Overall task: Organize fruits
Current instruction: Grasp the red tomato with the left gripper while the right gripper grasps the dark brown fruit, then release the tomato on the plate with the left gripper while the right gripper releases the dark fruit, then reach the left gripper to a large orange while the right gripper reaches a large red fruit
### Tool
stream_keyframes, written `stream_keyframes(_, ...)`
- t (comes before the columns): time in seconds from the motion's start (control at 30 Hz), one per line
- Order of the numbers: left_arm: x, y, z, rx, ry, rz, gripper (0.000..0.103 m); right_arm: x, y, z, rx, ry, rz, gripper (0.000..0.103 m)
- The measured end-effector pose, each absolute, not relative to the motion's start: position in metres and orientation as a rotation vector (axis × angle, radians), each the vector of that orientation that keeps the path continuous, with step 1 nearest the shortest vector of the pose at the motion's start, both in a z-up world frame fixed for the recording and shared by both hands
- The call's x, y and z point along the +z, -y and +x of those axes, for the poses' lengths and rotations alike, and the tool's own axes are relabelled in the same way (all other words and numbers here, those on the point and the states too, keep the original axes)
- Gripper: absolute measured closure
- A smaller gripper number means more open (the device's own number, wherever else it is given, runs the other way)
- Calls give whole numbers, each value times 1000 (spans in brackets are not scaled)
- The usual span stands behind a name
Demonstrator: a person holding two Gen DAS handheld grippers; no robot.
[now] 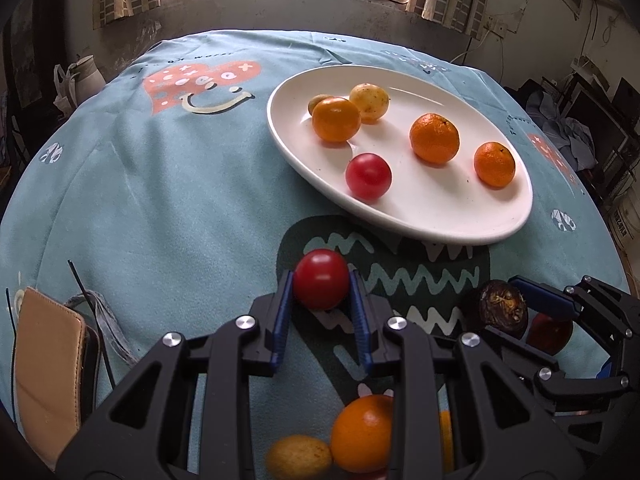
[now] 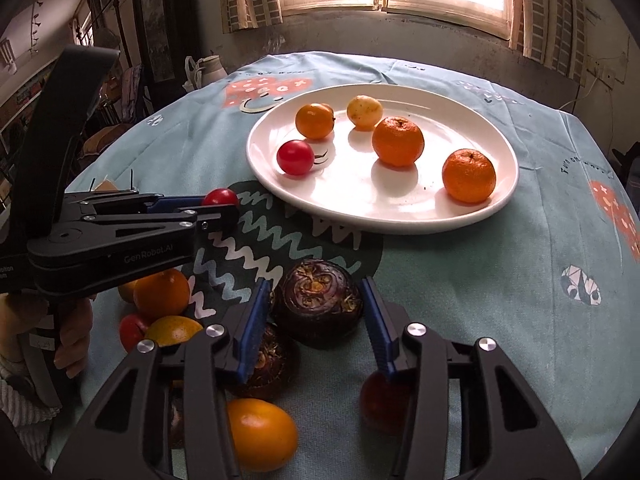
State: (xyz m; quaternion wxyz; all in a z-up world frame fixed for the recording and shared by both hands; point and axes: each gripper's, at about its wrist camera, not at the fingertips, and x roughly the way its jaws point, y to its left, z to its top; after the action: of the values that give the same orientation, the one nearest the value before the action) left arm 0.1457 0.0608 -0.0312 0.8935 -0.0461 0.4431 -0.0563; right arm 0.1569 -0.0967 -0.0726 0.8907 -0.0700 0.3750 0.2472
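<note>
My left gripper [image 1: 321,292] is shut on a red cherry tomato [image 1: 321,284], held just short of the white oval plate [image 1: 400,224]; it also shows in the right wrist view [image 2: 219,200]. The plate [image 2: 360,216] holds three oranges, a yellow fruit and a red tomato [image 2: 295,157]. My right gripper [image 2: 316,300] stands open around a dark purple water chestnut [image 2: 318,300] on the cloth; its pads do not touch it.
Loose fruit lies near me: oranges [image 2: 162,294] [image 2: 260,434], a second chestnut [image 2: 268,364], red tomatoes [image 2: 382,404]. A tan wallet [image 1: 48,372] lies at the left. The table [image 1: 140,200] has a blue patterned cloth.
</note>
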Motion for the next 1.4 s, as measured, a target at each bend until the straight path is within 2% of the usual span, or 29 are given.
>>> stream_keyframes(0.27, 3, -58, 131, -175, -823, -154, 75, -28, 138, 141, 531, -645, 15, 56)
stream_keyframes(0.5, 33, -16, 167, -213, -808, -82, 75, 20, 163, 183, 491, -607, 143, 56)
stream_keyframes(0.83, -10, 17, 188, -248, -879, 12, 74, -23, 147, 241, 453, -705, 202, 55)
stream_keyframes(0.9, -10, 18, 187, -243, -873, 21, 62, -30, 146, 245, 441, -722, 199, 50)
stream_keyframes(0.93, -9, 18, 186, -231, -856, 31, 47, -30, 146, 245, 425, -726, 185, 38)
stream_keyframes(0.97, -8, 18, 184, -220, -841, 43, 39, -28, 147, 243, 405, -713, 176, 37)
stream_keyframes(1.23, 26, -18, 152, -169, -720, -4, 37, 39, 175, 174, 457, -450, 203, 37)
stream_keyframes(1.33, 29, -48, 128, -130, -684, -78, 27, 33, 189, 134, 445, -375, 176, 32)
stream_keyframes(1.4, 20, -64, 110, -106, -700, -121, 27, 12, 199, 117, 429, -383, 167, 29)
